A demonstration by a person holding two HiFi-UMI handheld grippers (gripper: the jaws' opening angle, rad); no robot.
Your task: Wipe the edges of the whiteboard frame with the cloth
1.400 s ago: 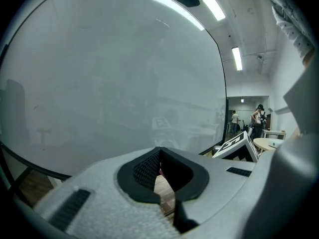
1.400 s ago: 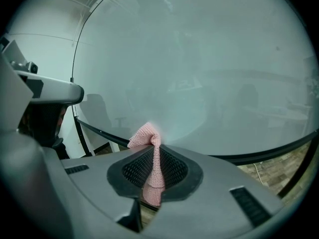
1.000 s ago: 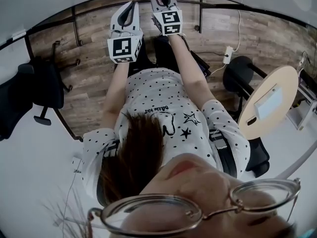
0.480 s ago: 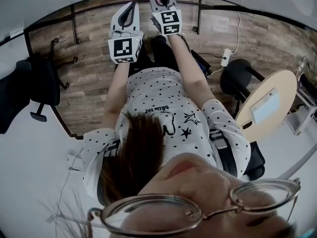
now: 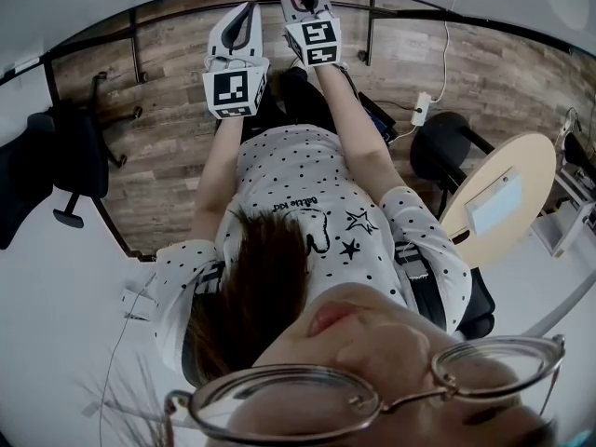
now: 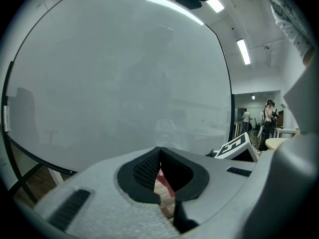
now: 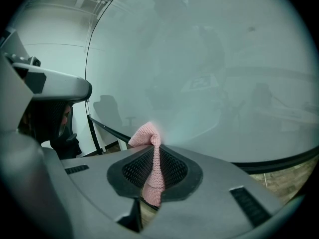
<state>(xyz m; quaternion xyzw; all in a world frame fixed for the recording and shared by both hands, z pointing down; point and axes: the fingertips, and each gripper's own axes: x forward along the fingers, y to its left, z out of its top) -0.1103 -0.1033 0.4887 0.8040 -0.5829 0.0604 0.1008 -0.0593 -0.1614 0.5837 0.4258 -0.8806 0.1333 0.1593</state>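
While the right gripper [image 7: 154, 148] keeps its jaws pinched shut on the pink cloth [image 7: 148, 133], a folded tip of the cloth pokes out past the jaw tips, right up at the whiteboard [image 7: 209, 59] surface; can't tell if it touches. The dark frame [image 7: 279, 159] runs just below the jaws. The left gripper [image 6: 159, 152] is close beside it, jaws together w/ nothing between them, also facing the board. In the head view both grippers are held up side by side on outstretched arms, over a wood floor [image 5: 186, 128] & near an office chair [image 5: 65, 156]
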